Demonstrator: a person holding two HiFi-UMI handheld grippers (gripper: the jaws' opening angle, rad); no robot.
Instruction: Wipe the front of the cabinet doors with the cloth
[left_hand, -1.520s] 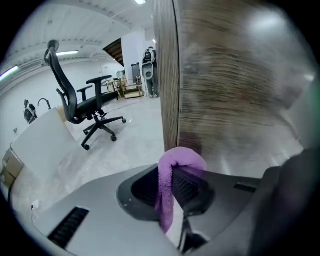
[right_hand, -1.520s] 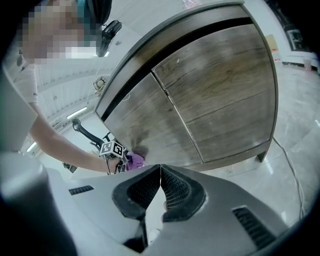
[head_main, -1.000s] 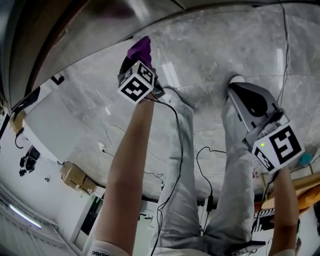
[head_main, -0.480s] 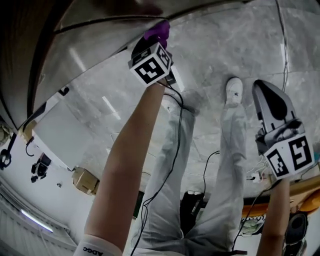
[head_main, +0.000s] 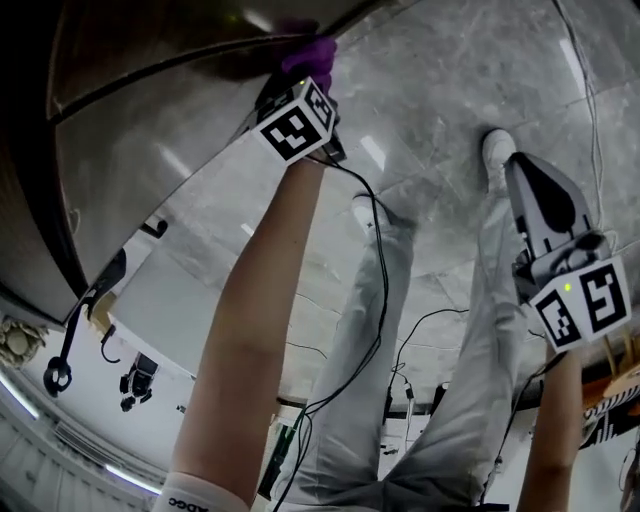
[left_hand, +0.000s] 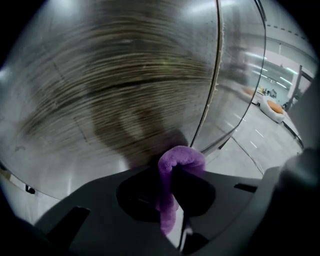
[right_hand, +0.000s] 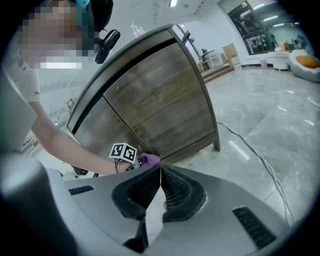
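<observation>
Cloth (left_hand: 181, 156), purple and plush, sits clamped in our left claw (left_hand: 172, 192), folded over its tip, right at the wooden cabinet door (left_hand: 125, 85) just ahead. Our right claw (right_hand: 160, 185) hangs well apart above the marble floor (head_main: 450, 100), jaws together, empty.

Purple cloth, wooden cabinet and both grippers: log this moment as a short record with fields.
purple fleecy cloth: folded over the left jaw tips
left gripper: shut on the cloth, held at the brown wooden cabinet door
right gripper: shut, empty, held away from the cabinet
grey marble floor: black cables lie across it
</observation>
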